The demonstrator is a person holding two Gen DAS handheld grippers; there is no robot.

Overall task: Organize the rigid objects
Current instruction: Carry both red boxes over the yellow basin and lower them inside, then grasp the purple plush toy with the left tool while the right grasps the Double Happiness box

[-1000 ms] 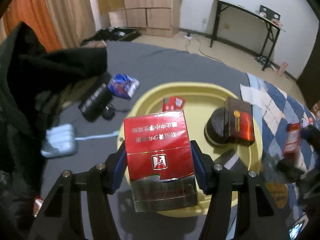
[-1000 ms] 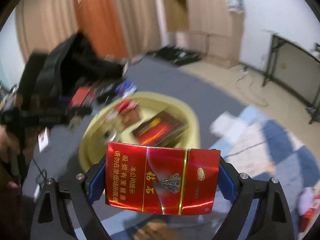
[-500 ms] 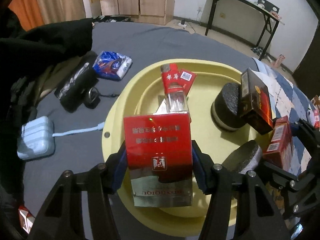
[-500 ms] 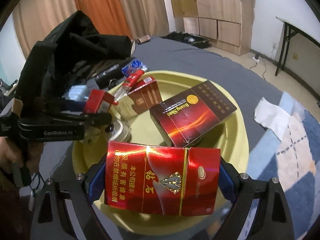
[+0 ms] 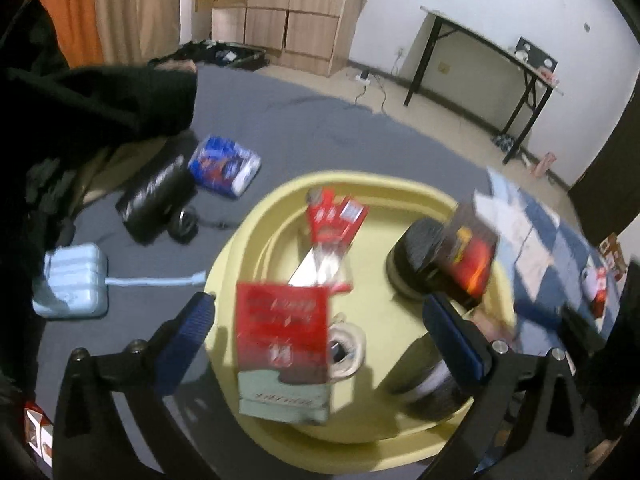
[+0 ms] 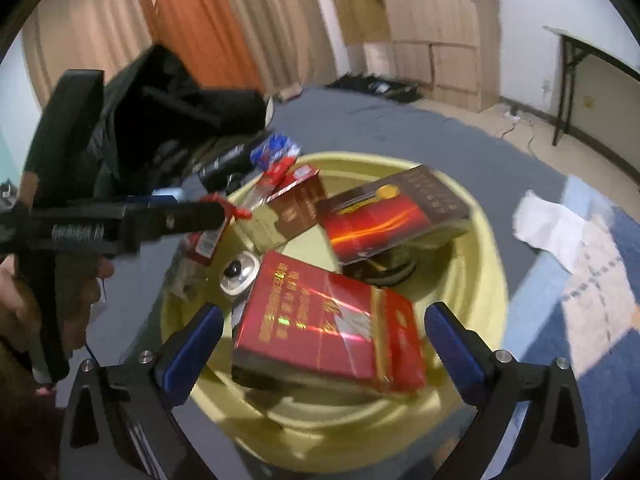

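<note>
both grippers are spread wide over the yellow tray [image 5: 248,236] on the grey bed [image 5: 304,128]. in the left wrist view the left gripper [image 5: 320,332] has its jaws released, blue pads well apart, and the red and silver pack [image 5: 282,348] sits blurred between them at lower centre, touching neither pad, over the tray's near rim. behind it, mid-frame, a red-capped bottle [image 5: 326,236] lies in the tray, and to the right a dark maroon box [image 5: 470,256] leans on a black round object [image 5: 414,258]. at left on the bed: a pale blue case [image 5: 72,286], a black pouch [image 5: 154,200] and a blue packet [image 5: 224,164].

in the right wrist view the right gripper [image 6: 324,340] is open too, jaws released, and the shiny red carton [image 6: 328,324] lies tilted between the pads at lower centre, clear of both, over the tray [image 6: 484,280]. above it the dark maroon box [image 6: 394,210] lies slanted. the left gripper [image 6: 132,224] reaches in from the left edge.
</note>
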